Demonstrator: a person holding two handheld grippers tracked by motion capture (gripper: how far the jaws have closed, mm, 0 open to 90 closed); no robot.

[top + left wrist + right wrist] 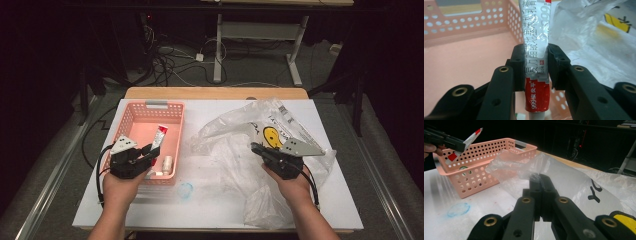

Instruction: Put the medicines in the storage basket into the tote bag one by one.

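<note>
The tube is a flat silver ointment tube with a red band near its white cap and printed characters along its length. It is clamped across its middle, flat crimped end pointing up and away, over the near right part of the pink basket. The bag is clear crumpled plastic with a yellow smiley, spread on the table's right half, its edge pinched and lifted.

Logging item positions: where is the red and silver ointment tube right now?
High view, left side: the ointment tube is clamped in the left claw, above the pink basket.
</note>
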